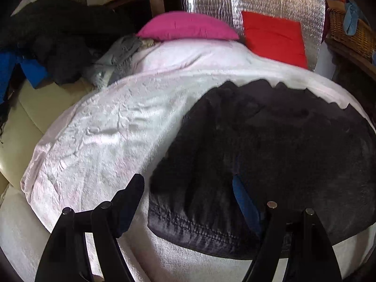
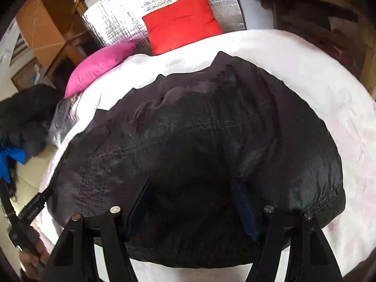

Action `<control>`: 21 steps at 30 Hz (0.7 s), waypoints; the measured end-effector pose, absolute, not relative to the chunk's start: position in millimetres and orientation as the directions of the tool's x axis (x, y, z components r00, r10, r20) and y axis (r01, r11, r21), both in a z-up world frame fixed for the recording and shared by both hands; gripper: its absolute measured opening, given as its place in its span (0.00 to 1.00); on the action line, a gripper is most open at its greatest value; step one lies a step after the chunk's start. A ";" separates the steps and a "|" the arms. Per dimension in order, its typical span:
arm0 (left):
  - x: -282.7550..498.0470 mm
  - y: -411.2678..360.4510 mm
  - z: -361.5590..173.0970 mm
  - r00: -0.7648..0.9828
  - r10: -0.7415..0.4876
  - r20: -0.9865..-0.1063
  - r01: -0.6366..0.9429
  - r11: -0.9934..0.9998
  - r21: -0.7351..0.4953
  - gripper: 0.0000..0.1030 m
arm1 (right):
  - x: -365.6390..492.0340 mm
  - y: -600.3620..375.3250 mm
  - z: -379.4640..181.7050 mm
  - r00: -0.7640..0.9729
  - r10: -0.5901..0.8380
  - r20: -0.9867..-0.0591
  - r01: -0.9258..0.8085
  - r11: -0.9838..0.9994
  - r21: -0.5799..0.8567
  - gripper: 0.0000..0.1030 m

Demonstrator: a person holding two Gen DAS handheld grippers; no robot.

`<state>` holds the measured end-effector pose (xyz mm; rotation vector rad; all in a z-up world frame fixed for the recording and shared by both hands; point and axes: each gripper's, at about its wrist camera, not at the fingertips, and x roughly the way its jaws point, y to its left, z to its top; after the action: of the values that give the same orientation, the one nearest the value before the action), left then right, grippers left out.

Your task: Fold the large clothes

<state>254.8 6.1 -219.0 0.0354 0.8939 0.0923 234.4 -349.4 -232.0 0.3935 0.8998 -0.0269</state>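
**Dark garment lay spread on the white blanket, both grippers parked at its near hem**

The white blanket [image 1: 98, 127] filled most of both views, and on it the dark garment [image 2: 199, 141] lay flat, its stitched hem toward the bottom of the frame and its ragged far edge toward the red cushion [image 2: 183, 21] at upper centre; I judged its long axis to run side to side. The right gripper [image 2: 190, 197] sat squarely over the hem, fingers spread, cloth lying between them, nothing pinched as far as I could see. The left gripper [image 1: 188, 192] was also spread and straddled the garment's left edge, one finger [image 1: 131, 192] over bare blanket. The right looked better placed; the cloth lay straight ahead of it.
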 end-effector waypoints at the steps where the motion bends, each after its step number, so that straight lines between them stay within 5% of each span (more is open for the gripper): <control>1: 255.3 6.6 -221.9 0.613 0.094 -0.785 -0.064 0.996 0.069 0.76 | 233.1 -349.1 -231.6 0.626 0.141 -0.767 0.186 0.928 0.322 0.70; 9: 290.2 32.3 -187.5 0.623 -0.009 -0.782 -0.099 0.991 -0.090 0.76 | 249.1 -385.4 -187.9 0.712 0.124 -0.691 0.203 0.906 0.371 0.70; 17: 371.5 21.8 -226.7 0.498 0.120 -0.859 -0.135 0.989 0.060 0.81 | 336.8 -440.9 -216.3 0.684 0.175 -0.709 0.312 0.808 0.500 0.68; 21: 376.5 10.9 -240.2 0.502 0.175 -0.847 -0.117 0.984 0.134 0.82 | 353.0 -465.5 -259.0 0.624 0.174 -0.762 0.414 0.754 0.511 0.46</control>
<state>376.5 10.9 -240.2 0.0618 1.0296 0.1768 353.0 -465.5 -259.0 0.7280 0.9063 -0.1526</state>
